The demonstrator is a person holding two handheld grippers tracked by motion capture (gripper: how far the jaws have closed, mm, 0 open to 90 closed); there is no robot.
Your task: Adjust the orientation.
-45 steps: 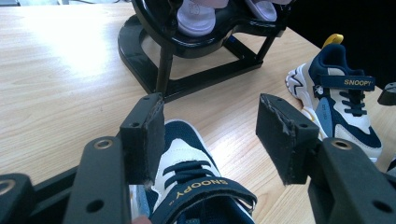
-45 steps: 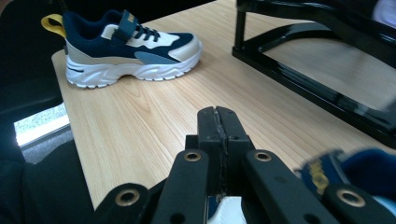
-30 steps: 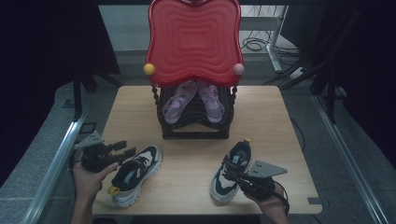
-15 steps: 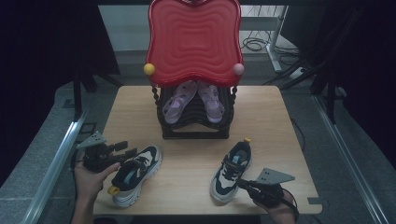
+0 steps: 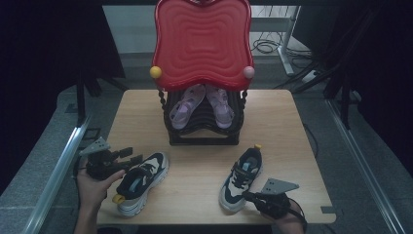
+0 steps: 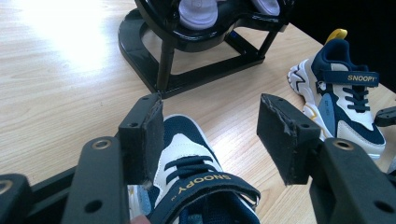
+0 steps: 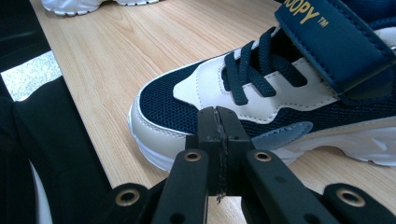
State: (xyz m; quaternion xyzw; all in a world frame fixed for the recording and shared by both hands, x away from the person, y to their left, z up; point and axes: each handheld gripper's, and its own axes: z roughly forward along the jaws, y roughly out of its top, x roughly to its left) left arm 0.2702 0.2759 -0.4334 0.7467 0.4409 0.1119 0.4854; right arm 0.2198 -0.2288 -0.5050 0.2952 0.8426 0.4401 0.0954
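Observation:
Two navy and cream children's sneakers lie on the wooden table. My left gripper is open beside the left sneaker. In the left gripper view its jaws stand apart above that sneaker's laces and strap. My right gripper is at the toe end of the right sneaker. The right gripper view shows its jaws pressed together with nothing between them, just in front of the sneaker's toe side.
A black shoe rack stands at the table's middle back and holds a pair of purple sandals. A red wavy panel rises above it. Bare wood lies between the two sneakers. The table's front edge is close to both hands.
My right gripper has drawn back from over the right sneaker toward the front edge and now sits by its toe. The left gripper and both sneakers have hardly moved.

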